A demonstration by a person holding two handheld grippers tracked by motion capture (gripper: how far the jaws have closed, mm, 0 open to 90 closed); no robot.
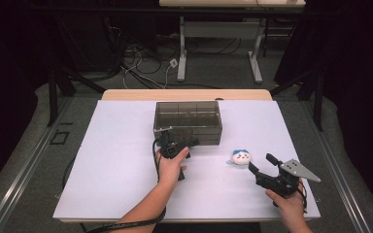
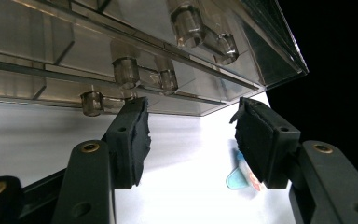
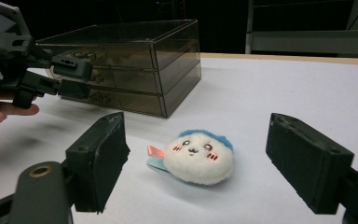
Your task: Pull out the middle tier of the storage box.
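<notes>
Black fingers of the right gripper (image 3: 196, 163) stand wide apart in the right gripper view, with nothing between them. Just beyond them lies the plush toy (image 3: 196, 157), a small white face with blue on top and a pink and blue tag at its side. It rests flat on the white worktop (image 3: 284, 93), clear of both fingers.

From the high view the toy (image 1: 241, 157) sits right of the middle of the worktop (image 1: 116, 160), near the right gripper (image 1: 262, 164) and well in front of the box's right end. A hand (image 1: 287, 204) holds that gripper from the bottom edge.

A smoky clear drawer box (image 1: 188, 121) stands toward the far middle of the worktop. The left gripper (image 1: 180, 141) is at the box's front face, near its left end, held by the other hand (image 1: 171, 165).

Seen from the left gripper view, the fingers (image 2: 133, 135) are apart, their tips right at the bottom edge of the box (image 2: 121, 42). The left tip is just beside a small round drawer knob (image 2: 92, 102). Whether it touches the knob I cannot tell. The toy (image 2: 242, 177) peeks out behind the right finger.
</notes>
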